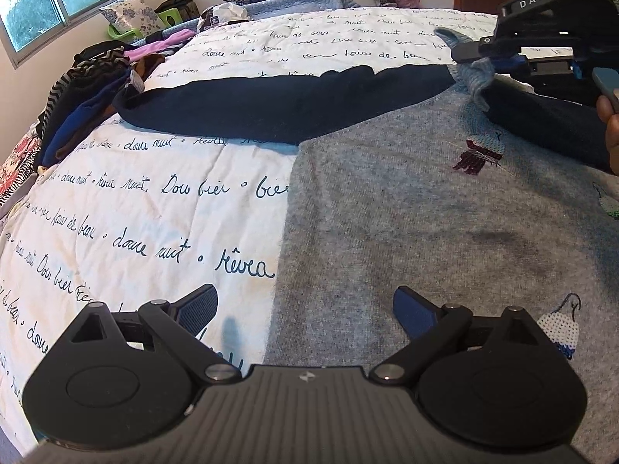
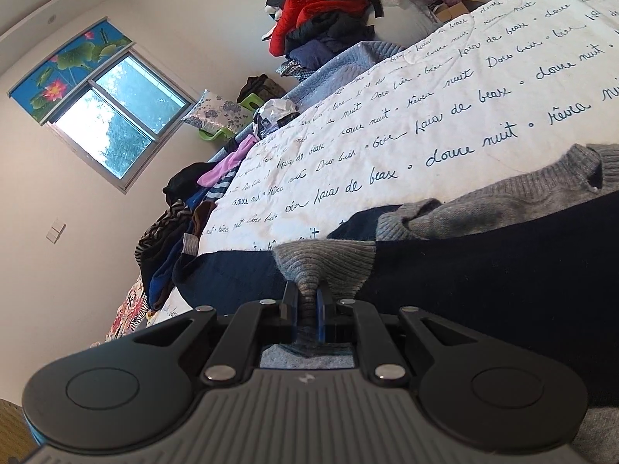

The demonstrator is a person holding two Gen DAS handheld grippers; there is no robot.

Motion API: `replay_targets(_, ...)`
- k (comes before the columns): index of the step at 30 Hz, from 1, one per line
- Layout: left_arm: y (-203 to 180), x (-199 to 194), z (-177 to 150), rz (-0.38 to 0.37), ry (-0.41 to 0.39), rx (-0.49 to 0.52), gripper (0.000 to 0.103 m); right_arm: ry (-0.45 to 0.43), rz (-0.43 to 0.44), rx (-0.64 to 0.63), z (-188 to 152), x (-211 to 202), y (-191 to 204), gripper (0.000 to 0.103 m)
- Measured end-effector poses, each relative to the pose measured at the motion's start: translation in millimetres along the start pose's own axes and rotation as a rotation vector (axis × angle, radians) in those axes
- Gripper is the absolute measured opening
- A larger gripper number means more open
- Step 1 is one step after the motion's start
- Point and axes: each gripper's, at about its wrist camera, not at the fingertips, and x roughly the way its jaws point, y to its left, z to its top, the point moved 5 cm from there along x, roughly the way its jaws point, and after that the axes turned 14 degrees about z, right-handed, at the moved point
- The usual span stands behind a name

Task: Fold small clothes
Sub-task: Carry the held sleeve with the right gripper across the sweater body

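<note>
A small grey sweater (image 1: pixel 425 208) with navy sleeves and sequin bird patches lies flat on the bed. One navy sleeve (image 1: pixel 278 108) stretches out to the left. My left gripper (image 1: pixel 305 309) is open and empty, low over the sweater's left edge. My right gripper (image 2: pixel 308 301) is shut on the grey ribbed cuff (image 2: pixel 325 266) of the other navy sleeve (image 2: pixel 483 290), held over the sweater's body. It also shows in the left wrist view (image 1: pixel 470 52), gripping the cuff (image 1: pixel 477 77) near the collar.
The bed has a white quilt (image 1: pixel 135 212) printed with dark script. A heap of mixed clothes (image 1: pixel 85 96) lies along its left edge. Another pile of clothes (image 2: pixel 325 11) sits at the far end by the wall. A window (image 2: pixel 116 116) is at the left.
</note>
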Motion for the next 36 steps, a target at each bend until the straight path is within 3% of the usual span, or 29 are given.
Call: replay_targets(36, 13.3, 2.7, -2.6, -0.002, 0.003, -0.021, 0.097, 0.049, 0.002, 0.015, -15.6, 51.3, 6.5, 0.009)
